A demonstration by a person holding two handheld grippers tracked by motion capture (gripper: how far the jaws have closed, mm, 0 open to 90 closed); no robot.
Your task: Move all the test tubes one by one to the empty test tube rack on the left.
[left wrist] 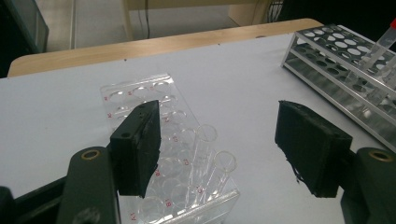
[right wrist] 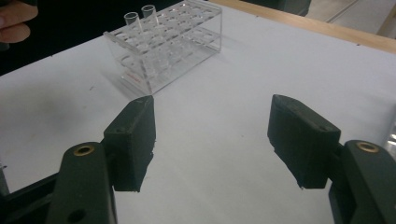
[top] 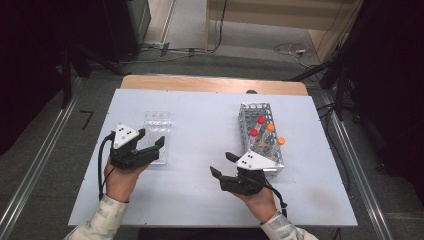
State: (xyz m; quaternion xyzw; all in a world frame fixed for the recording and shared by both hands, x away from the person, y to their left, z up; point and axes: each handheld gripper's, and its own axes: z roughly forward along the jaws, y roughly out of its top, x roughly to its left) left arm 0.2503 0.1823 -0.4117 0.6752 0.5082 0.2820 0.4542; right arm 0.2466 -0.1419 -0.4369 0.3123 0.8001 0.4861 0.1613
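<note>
A clear plastic tube rack lies left of the table's middle, with two clear open tubes standing in its near end. My left gripper hovers at that near end, open; the tubes show low between its jaws, and neither pad touches them. A metal wire rack on the right holds tubes with red caps and orange caps. My right gripper is open just left of the metal rack's near end, with bare table between its jaws and the clear rack ahead.
A white sheet covers the table, and a wooden edge shows at the far side. Cables lie on the floor beyond. Metal rails run along both sides of the table.
</note>
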